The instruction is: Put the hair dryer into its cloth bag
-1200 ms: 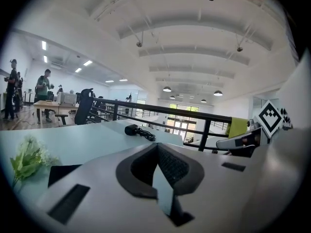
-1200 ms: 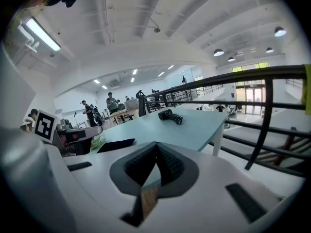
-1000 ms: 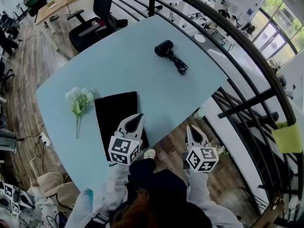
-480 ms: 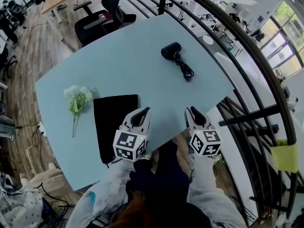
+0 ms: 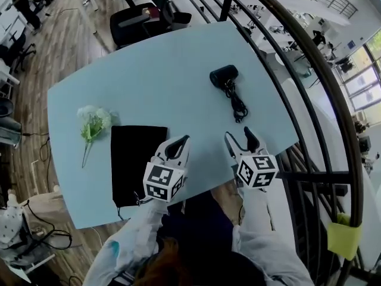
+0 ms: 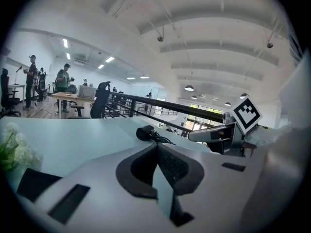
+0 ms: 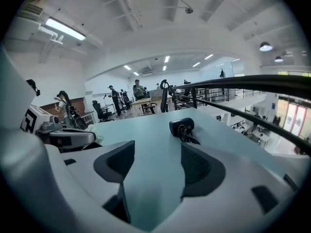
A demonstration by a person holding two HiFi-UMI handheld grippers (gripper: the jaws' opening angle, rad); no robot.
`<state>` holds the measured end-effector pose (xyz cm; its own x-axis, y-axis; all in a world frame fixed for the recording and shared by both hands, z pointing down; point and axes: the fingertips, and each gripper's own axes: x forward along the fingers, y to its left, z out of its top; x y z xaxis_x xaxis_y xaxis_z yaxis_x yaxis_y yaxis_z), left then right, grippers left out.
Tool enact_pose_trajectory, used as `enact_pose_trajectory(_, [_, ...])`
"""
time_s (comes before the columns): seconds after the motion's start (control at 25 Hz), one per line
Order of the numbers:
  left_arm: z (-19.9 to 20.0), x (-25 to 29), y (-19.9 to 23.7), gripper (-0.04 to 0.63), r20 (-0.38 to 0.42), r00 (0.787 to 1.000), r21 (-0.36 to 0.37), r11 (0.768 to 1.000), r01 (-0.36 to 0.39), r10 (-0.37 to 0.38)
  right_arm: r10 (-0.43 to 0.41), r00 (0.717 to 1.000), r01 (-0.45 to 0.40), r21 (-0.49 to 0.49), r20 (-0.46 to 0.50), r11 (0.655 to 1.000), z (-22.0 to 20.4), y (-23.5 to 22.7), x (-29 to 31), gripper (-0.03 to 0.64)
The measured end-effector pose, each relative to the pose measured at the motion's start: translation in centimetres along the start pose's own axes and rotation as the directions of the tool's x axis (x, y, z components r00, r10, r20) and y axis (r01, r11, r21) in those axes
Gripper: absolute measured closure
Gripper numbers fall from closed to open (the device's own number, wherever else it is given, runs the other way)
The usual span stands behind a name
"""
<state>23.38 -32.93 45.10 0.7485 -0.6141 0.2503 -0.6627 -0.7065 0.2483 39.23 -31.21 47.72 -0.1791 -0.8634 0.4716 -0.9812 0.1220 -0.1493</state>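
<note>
The right gripper (image 5: 239,137) is opening, empty, likely to grab the dryer (image 5: 224,76). The left gripper (image 5: 178,143) sits shut and empty beside the bag (image 5: 134,159).

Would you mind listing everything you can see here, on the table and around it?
table: one, light blue, fills the middle of the head view
hair dryer: one, black, far right part of the table, cord trailing toward the near edge
cloth bag: one, black, lying flat by the near edge, left of centre
flower bunch: one, white and green, left of the bag
office chair: one, black, beyond the table's far edge
railing: one, black, along the table's right side
left gripper: one, white, at the bag's right edge, jaws shut, empty
right gripper: one, white, just short of the cord's end, jaws opening, nothing between them
</note>
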Motion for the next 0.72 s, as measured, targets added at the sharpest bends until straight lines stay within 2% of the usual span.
enact_pose_trajectory(0.16, [0.1,2.6,0.7,0.58,-0.008,0.999,-0.009,0.999,-0.045,0.045,0.035,0.999,-0.036,-0.022,-0.037,0.999,0.8,-2.3,2.8,0.261])
enact_pose_trajectory(0.52, [-0.3,7.3,3.3,0.58,-0.011,0.99,-0.034,0.99,-0.138,0.138,0.071,0.991,-0.08,-0.076,-0.118,0.994,1.7,-6.7,10.1,0.198])
enact_pose_trajectory(0.72, [-0.6,9.0,4.2,0.58,-0.045,0.98,-0.048,0.979,-0.197,0.195,0.084,0.973,-0.105,-0.089,-0.214,0.99,0.9,-8.7,14.9,0.165])
